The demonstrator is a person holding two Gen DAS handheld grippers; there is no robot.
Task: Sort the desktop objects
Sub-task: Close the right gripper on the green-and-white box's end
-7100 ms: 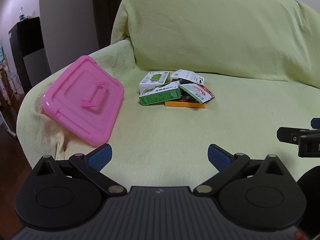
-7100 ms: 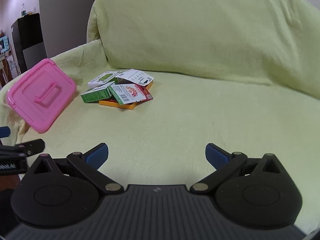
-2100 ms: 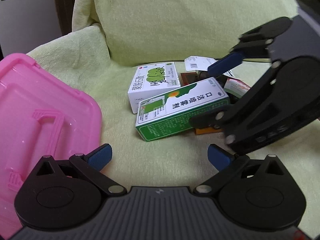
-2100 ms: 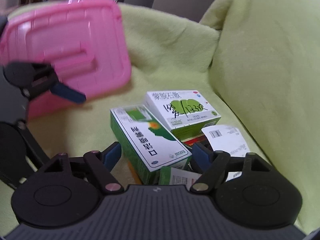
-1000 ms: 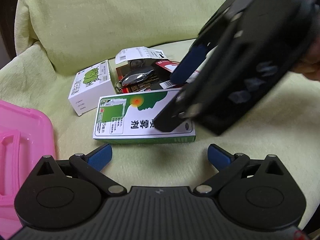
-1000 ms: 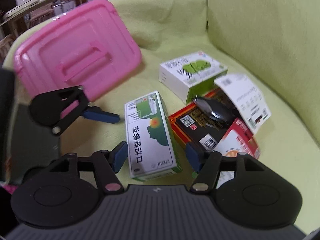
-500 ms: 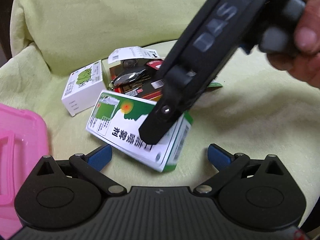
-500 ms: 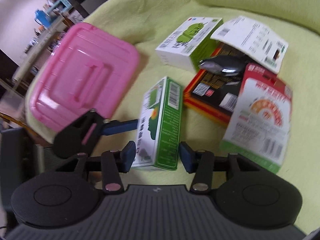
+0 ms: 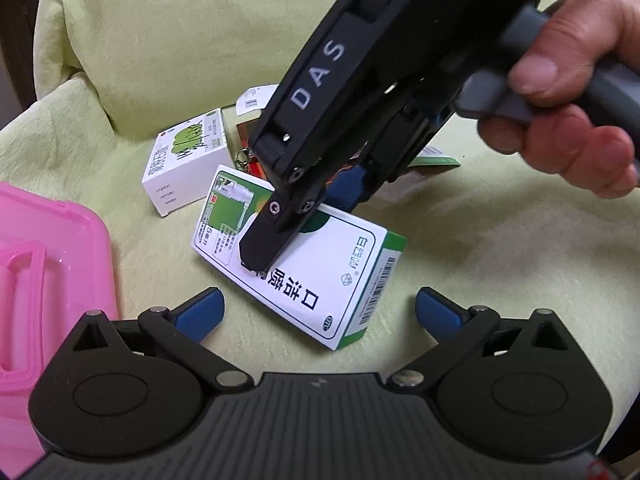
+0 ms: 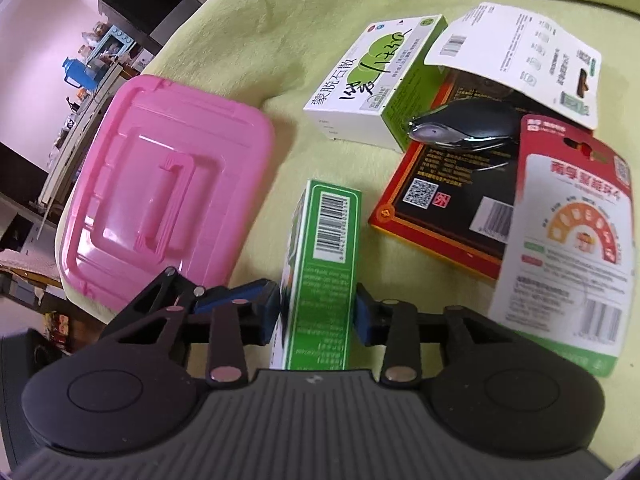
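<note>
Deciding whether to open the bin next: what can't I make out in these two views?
- Pink bin: only its shut lid shows in both views; contents hidden.
- Red box: mostly covered in the right view by the key fob and cards.
- Green box: in the left view the right gripper hides its middle.

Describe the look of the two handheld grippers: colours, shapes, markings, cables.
Both are matte black plastic. The left gripper has blue finger pads, round pivot discs, silver rivets and a ribbed grey top. The right gripper is built alike; its side reads "DAS" in white, with a grey handle and black cables behind.
</note>
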